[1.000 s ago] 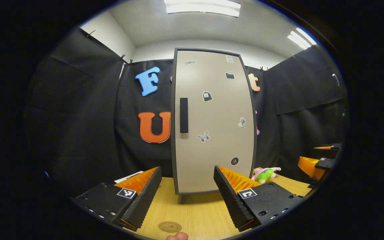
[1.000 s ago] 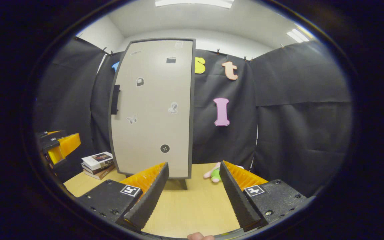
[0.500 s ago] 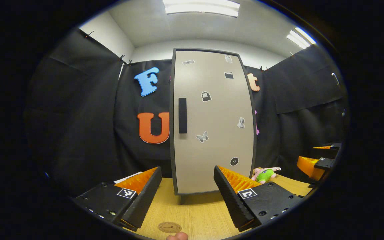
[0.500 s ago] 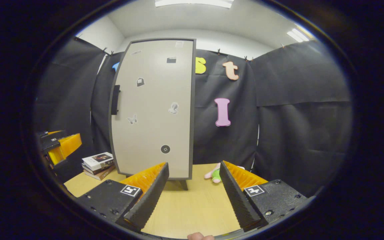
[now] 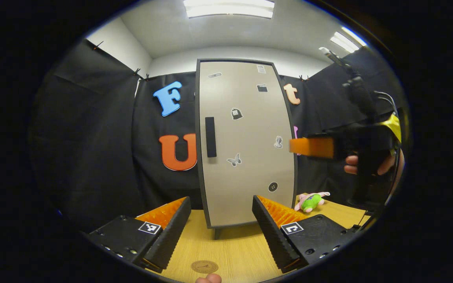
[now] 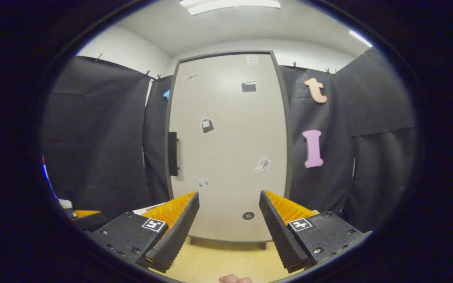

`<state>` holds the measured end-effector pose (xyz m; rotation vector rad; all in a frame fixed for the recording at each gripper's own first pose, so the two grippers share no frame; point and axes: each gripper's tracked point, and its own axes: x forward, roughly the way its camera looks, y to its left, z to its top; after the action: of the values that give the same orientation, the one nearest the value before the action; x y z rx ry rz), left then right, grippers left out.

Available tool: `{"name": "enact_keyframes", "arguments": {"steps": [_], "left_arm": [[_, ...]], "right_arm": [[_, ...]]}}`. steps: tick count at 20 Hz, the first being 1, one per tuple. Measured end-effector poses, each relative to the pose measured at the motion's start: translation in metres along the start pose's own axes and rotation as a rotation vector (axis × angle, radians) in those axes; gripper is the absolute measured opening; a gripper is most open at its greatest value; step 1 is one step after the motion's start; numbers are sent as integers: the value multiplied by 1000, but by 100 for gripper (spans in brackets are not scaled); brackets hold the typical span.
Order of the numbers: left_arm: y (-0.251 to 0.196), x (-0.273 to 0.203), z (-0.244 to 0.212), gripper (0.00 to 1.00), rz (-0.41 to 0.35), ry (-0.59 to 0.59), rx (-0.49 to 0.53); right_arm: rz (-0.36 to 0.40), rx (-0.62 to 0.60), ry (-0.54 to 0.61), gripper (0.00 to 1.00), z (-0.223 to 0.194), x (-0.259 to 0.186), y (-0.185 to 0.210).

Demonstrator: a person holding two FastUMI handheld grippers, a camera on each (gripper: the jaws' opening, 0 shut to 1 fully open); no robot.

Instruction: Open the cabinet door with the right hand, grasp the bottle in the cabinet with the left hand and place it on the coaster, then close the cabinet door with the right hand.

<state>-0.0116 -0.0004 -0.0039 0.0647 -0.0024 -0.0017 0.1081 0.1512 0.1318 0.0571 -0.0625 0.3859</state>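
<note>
Left tongs (image 5: 221,226) sit low over the wooden surface (image 5: 234,251), pointing level at the cabinet front; fingers spread wide, nothing between them. A fingertip of the holding hand (image 5: 208,278) shows at the bottom edge of left gripper view. Round coaster (image 5: 204,267) lies on the surface near its front edge, just ahead of that fingertip, between the two fingers.

Cabinet (image 5: 244,145) stands upright toward the back of the surface on short legs, door shut, w/ small stickers on it. Dark vertical handle (image 5: 210,136) on the door's left side, about mid-height. Bottle is not visible w/ the door shut.

Right of the cabinet, near the back right of the surface, a pink-and-green plush toy (image 5: 311,201) lies on its side, apart from the cabinet foot.

Far right in left gripper view, the right tongs (image 5: 311,147) are held raised at about handle height, pointing left, tip just past the door's right edge; a hand (image 5: 368,165) wraps the grip. In right gripper view the right tongs (image 6: 228,232) face the door square on, spread apart, gripping nothing, handle (image 6: 172,153) up and left of them. Left tongs' body (image 6: 83,216) shows low at left.
</note>
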Motion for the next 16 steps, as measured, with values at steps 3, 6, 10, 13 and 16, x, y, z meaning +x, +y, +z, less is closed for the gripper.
{"name": "enact_keyframes", "arguments": {"steps": [3,6,10,13,16], "left_arm": [[-1,-7,1,96,-2,2,-11],[-1,-7,4,96,-8,-3,-10],[-1,-8,6,94,-4,-17,-10],[2,-9,9,93,7,-23,-14],[5,-11,11,94,17,-25,-14]], "right_arm": [[60,-8,-17,99,29,53,35],[114,-3,20,98,33,97,71],[119,-76,66,99,25,149,102],[114,-75,103,99,12,171,115],[99,-69,118,99,4,185,123]]}}
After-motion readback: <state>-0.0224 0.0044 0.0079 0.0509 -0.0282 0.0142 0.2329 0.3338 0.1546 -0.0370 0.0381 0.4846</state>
